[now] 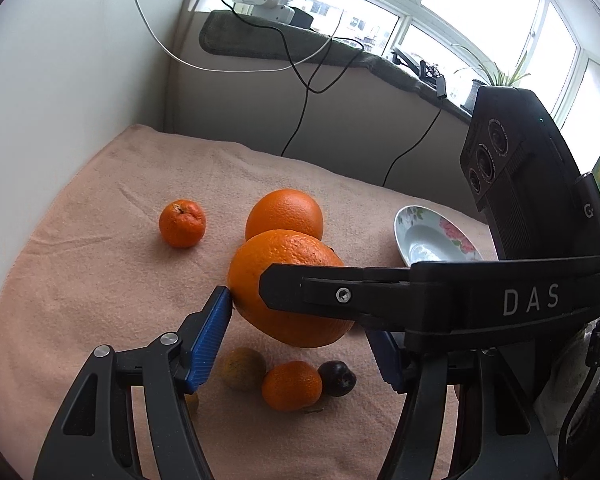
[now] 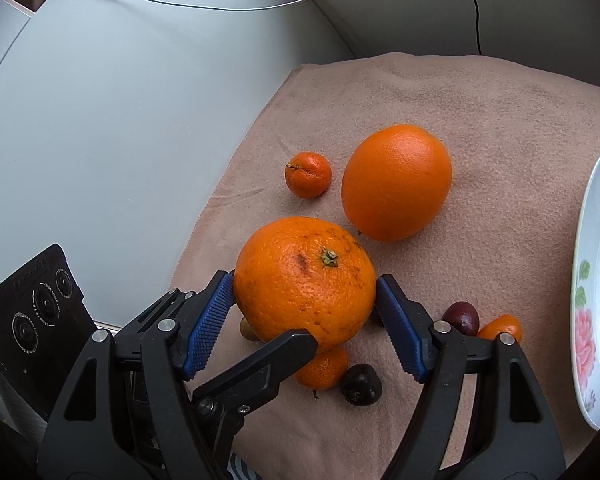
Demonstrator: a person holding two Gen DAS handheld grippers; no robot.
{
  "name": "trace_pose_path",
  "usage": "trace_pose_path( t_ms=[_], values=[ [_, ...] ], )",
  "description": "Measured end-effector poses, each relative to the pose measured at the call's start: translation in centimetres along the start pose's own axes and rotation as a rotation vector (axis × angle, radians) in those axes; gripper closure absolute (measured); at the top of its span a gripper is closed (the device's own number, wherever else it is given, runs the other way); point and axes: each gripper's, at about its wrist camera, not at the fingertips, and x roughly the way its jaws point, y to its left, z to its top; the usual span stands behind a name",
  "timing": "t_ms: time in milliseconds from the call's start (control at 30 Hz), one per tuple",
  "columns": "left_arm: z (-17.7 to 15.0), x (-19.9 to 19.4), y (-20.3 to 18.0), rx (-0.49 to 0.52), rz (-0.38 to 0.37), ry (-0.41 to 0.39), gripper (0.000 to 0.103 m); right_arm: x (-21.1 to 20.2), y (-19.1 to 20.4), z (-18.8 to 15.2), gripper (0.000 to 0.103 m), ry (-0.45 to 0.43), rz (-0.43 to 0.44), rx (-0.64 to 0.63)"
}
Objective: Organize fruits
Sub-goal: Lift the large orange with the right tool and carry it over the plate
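Note:
A large orange [image 1: 288,264] [image 2: 300,280] with a green stem hangs above the pink towel [image 1: 120,280]. My right gripper [image 2: 304,292] is shut on it, a blue pad pressing each side. My left gripper [image 1: 300,320] grips the same orange. Its left pad touches the peel and its other pad is hidden behind the right gripper's black finger [image 1: 300,292]. A left-gripper finger [image 2: 284,350] crosses under the orange in the right wrist view. A second big orange [image 1: 284,212] [image 2: 396,184] and a mandarin [image 1: 182,223] [image 2: 308,175] lie beyond.
Under the lifted orange lie a small mandarin [image 1: 292,386] [image 2: 324,368], a dark plum [image 1: 337,378] [image 2: 360,384], a yellowish fruit [image 1: 244,368], another plum [image 2: 462,317] and a small orange fruit [image 2: 500,328]. A flowered plate [image 1: 432,240] [image 2: 596,280] sits at the right. A wall stands at the left.

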Motion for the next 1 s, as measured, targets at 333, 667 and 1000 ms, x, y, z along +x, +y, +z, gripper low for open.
trace_pose_path(
  t_ms=[333, 667, 1000],
  values=[
    [0.7, 1.0, -4.2, 0.058, -0.041, -0.012, 0.038, -4.4, -2.6, -0.8, 0.027, -0.058, -0.026, 0.023],
    [0.8, 3.3, -8.8, 0.093, -0.108, -0.006, 0.038, -8.9, -6.8, -1.9, 0.027, -0.109, -0.078, 0.075],
    [1.4, 6.3, -13.0, 0.137, -0.171, 0.015, 0.038, -12.5, -11.3, -2.2, 0.027, -0.158, -0.125, 0.139]
  ],
)
